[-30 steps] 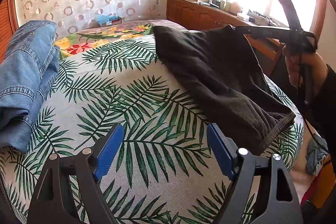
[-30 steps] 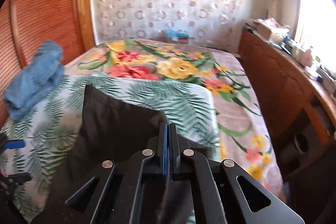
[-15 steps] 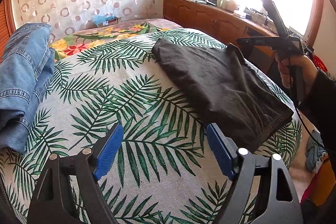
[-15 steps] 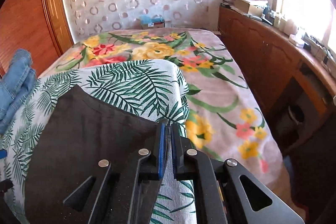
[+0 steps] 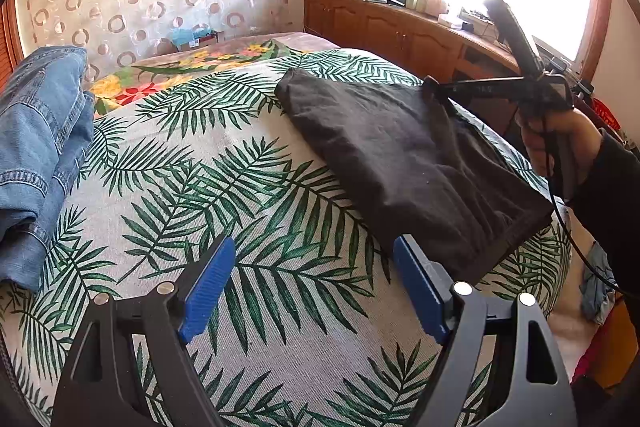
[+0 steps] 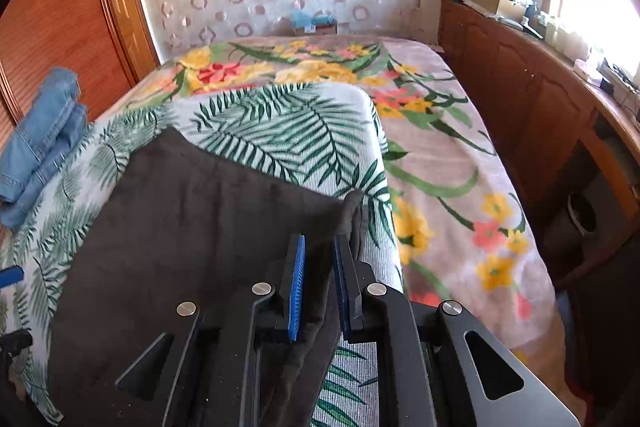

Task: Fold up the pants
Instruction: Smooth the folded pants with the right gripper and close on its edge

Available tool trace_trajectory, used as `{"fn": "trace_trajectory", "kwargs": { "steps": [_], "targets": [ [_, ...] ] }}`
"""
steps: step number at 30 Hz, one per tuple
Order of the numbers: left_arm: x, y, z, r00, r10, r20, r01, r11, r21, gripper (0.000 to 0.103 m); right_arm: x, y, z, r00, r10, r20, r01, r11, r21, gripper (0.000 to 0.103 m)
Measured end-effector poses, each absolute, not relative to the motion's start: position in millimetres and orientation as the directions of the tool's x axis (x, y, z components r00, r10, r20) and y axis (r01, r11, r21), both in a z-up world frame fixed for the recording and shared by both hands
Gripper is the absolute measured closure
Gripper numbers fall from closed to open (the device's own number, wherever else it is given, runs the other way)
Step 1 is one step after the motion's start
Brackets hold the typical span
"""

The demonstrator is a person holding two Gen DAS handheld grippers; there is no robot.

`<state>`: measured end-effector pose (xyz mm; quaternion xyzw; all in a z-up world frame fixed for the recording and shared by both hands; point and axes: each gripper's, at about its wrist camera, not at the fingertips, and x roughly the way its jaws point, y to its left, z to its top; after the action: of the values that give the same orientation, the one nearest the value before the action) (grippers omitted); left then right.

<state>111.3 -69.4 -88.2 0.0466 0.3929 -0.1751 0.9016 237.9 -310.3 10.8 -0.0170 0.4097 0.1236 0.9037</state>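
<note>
Nearest us, above the palm-leaf bedspread [image 5: 224, 187], our left gripper [image 5: 314, 287] hovers with its blue pads spread wide, holding nothing. Just beyond, the folded dark pants [image 5: 400, 155] lie flat toward the bed's right edge. Our right gripper [image 6: 320, 259] has parted slightly around their far corner. Farther left, folded jeans [image 5: 36, 147] sit.

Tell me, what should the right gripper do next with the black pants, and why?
Probably draw the right gripper back off the black pants. Its fingers stand parted, with a raised bit of the cloth's corner between them, so it seems to be letting go. The pants lie folded flat on the palm-leaf sheet. The left gripper is wide open and holds nothing.
</note>
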Motion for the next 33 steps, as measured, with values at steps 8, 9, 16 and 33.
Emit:
{"fn": "trace_trajectory", "kwargs": {
  "steps": [8, 9, 16, 33],
  "targets": [
    [110, -70, -88, 0.629, -0.281, -0.725, 0.351, 0.935, -0.057, 0.021, 236, -319, 20, 0.682, 0.159, -0.714, -0.197, 0.980, 0.031, 0.102],
    [110, -70, -89, 0.628, -0.282, -0.725, 0.351, 0.934, -0.059, 0.021, 237, -322, 21, 0.684, 0.155, -0.713, -0.186, 0.982, 0.036, 0.102],
    [106, -72, -88, 0.626, -0.290, -0.724, 0.363, 0.930, -0.059, 0.021, 211, -340, 30, 0.694, 0.212, -0.689, -0.183, 0.976, 0.116, 0.101],
    [96, -96, -96, 0.594, -0.318, -0.739, 0.411, 0.910, -0.061, 0.021, 54, -330, 25, 0.680, 0.272, -0.680, -0.282, 0.954, 0.100, 0.076]
  ]
}}
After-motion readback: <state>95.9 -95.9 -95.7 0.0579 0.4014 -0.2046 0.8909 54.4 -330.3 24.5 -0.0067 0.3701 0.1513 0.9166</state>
